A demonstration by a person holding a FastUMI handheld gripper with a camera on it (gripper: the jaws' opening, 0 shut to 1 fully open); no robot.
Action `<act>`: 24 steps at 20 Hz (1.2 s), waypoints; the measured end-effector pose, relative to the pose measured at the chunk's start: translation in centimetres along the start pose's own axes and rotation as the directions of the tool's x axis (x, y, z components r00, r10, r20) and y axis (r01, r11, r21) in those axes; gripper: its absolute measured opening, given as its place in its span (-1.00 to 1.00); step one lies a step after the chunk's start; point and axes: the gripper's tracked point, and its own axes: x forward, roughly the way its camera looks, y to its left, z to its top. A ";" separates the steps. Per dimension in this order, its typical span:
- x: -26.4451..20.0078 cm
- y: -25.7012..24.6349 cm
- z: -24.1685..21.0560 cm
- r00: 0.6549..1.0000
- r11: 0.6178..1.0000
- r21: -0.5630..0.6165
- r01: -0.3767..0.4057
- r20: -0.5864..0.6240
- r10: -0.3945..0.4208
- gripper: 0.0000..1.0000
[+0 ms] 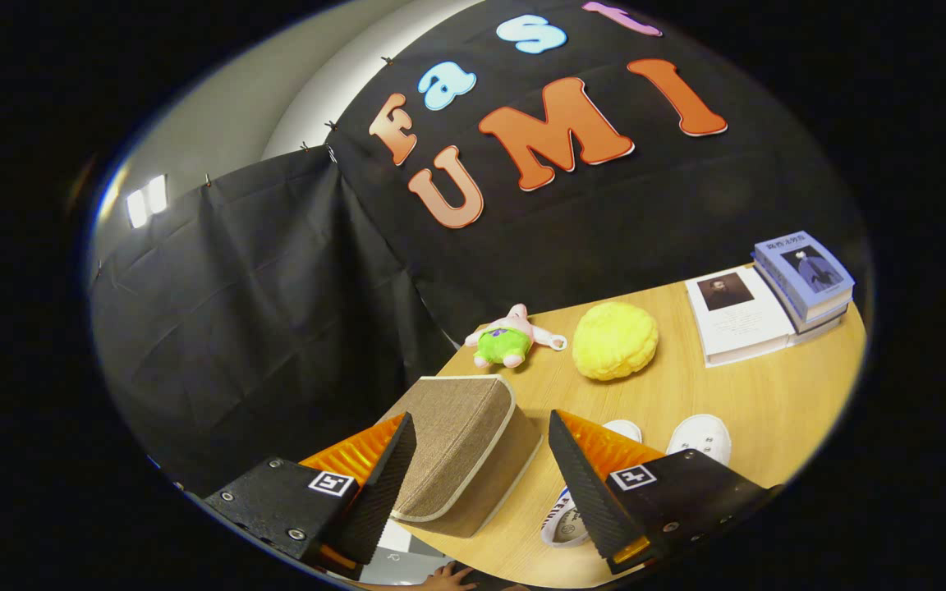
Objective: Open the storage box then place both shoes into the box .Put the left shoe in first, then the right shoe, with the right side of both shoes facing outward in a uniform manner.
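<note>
The tool (481, 460) is released, its two fingers spread wide and gripping nothing, and it hangs above the wooden counter (769, 394). The storage box (461, 451), a tan fabric box with pale piping and its lid down, sits on the counter between the fingers and slightly ahead of them, near the counter's edge by the black cloth wall. Just beside the box, partly hidden behind one finger, lie the two white shoes (699, 435); their toes show past that finger, and part of one sole shows between it and the box. Beyond the box, toward the wall, a small pink plush toy (510, 336) in green shorts lies on the counter. Next to it sits a round yellow bun-shaped cushion (614, 340). Farther from the box than the cushion, a white book (736, 320) lies flat with a short stack of blue-covered books (805, 279) touching it. Near the box's closest corner, fingertips of a hand (444, 579) show.
</note>
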 end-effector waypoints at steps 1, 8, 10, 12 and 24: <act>0.8 0.2 -0.6 1.000 1.000 0.024 -0.016 -0.019 0.017 0.95; 5.5 0.2 -2.9 0.987 0.963 0.236 -0.132 -0.055 0.149 0.93; 6.5 0.6 -4.0 0.979 0.941 0.297 -0.163 -0.073 0.192 0.92; 7.4 1.0 -4.8 0.972 0.924 0.338 -0.181 -0.078 0.220 0.92; 10.8 3.4 -9.8 0.950 0.878 0.419 -0.232 -0.096 0.297 0.91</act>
